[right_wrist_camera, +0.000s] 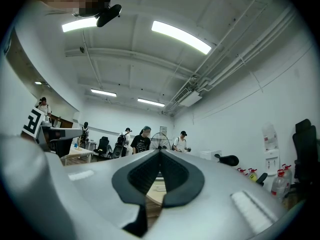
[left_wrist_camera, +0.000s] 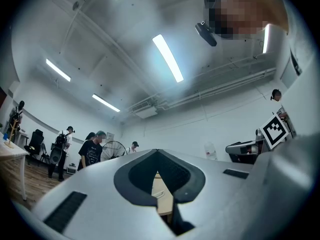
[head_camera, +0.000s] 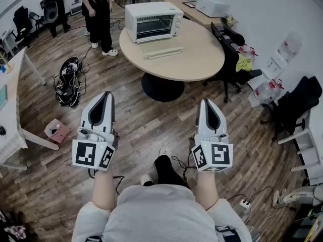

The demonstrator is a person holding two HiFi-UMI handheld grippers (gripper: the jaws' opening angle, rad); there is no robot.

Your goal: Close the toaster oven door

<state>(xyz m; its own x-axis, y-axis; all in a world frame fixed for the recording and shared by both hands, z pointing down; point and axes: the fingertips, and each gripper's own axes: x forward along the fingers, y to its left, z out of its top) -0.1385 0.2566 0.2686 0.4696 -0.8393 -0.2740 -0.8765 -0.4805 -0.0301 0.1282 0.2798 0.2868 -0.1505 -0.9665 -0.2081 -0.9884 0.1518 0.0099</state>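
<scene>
Jaws: left gripper and right gripper closed, empty | toaster oven door open, well ahead

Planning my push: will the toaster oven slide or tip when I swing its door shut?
The toaster oven looks boxy and wide-based, so tipping seems unlikely. On the smooth table it may slide back under a hard push. The door, lying open flat, probably swings stiffly as one piece.
</scene>
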